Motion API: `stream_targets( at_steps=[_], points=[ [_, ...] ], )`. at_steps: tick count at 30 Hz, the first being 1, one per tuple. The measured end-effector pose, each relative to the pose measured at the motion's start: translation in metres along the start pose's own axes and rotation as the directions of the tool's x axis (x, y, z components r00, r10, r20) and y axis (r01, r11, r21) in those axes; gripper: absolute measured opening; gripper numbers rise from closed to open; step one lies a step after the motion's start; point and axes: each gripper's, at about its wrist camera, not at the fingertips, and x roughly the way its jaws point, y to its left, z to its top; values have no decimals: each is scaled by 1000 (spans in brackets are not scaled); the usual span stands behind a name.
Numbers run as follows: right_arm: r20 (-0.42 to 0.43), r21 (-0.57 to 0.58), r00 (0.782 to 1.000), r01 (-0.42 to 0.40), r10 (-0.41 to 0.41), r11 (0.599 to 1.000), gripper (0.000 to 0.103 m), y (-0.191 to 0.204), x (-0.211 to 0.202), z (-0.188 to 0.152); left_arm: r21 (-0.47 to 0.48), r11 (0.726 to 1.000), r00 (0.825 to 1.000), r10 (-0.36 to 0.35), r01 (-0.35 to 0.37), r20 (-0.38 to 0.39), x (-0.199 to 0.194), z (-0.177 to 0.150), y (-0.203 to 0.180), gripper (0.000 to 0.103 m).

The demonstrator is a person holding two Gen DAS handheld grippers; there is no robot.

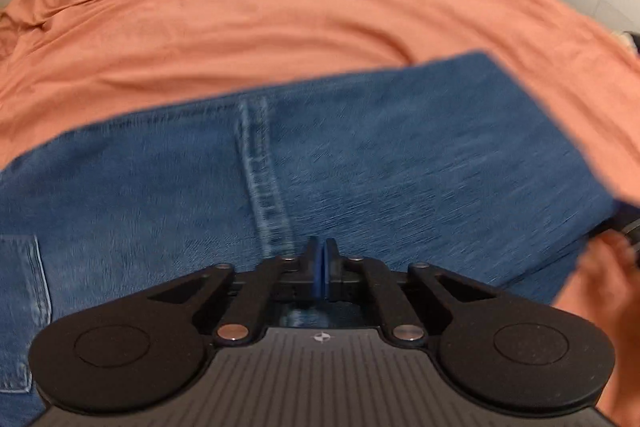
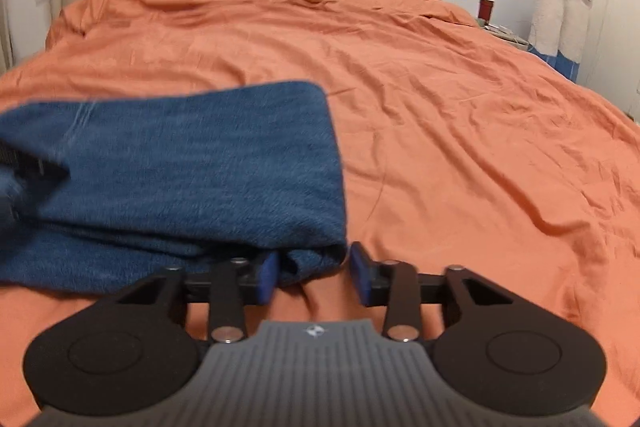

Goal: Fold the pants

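No readable words, brand names or numbers are showing anywhere in either view. The only mark is a small white round emblem sitting on the ribbed grey body of each hand-held gripper, and it is carrying no letters.

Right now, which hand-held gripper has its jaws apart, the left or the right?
The right hand-held gripper: its blue pads stand apart around the near corner of the folded jeans. The left hand-held gripper has its pads pressed together over the denim.
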Motion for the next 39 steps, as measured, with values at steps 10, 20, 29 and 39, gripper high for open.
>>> stream_targets(
  at_steps=[10, 20, 29, 39],
  points=[
    [-54, 253, 989, -123, 140, 960, 0, -44, -7, -6, -18, 999, 997, 35, -37, -69, 15, 12, -2, 4],
    [11, 446, 993, -107, 114, 888, 0, -95, -28, -18, 16, 997, 993, 72, -70, -94, 20, 18, -10, 4],
    [103, 233, 983, -170, 150, 957, 24, -38, -16, 0, -5, 999, 993, 52, -53, -107, 19, 18, -6, 5],
    [-72, 186, 982, -158, 174, 970, 20, -28, 23, -14, -13, 999, 995, 41, -42, -88, 17, 12, -5, 6]
  ],
)
